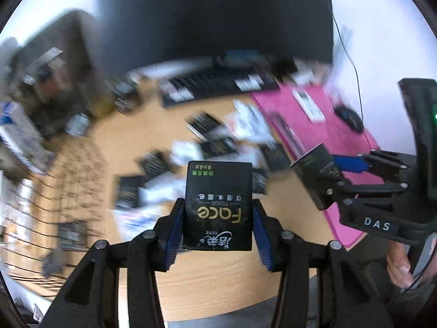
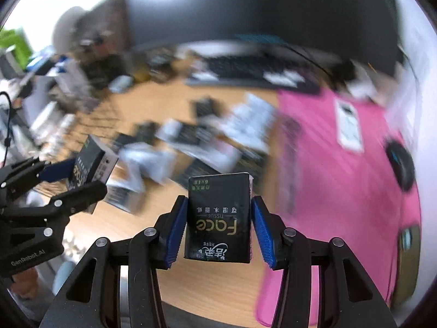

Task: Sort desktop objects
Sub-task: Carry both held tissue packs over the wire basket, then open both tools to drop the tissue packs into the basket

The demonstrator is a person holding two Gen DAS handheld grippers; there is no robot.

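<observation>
My left gripper (image 1: 218,205) is shut on a black "Face" tissue pack (image 1: 218,188), held upright above the wooden desk (image 1: 218,273) with a blue pad on each side. In the left wrist view my right gripper (image 1: 329,180) sits at the right, shut on a second black tissue pack (image 1: 314,164). The right wrist view shows that right gripper (image 2: 218,202) gripping its pack (image 2: 218,218) the same way. My left gripper (image 2: 87,176) is at the left there with its pack (image 2: 91,158). A blurred pile of black and white packs (image 1: 207,142) lies on the desk below.
A pink mat (image 2: 341,177) covers the right of the desk, with a black mouse (image 2: 400,164) and a white flat device (image 2: 348,125) on it. A black keyboard (image 1: 218,84) and a dark monitor (image 1: 213,13) stand behind. A wire rack (image 1: 54,191) lies at the left.
</observation>
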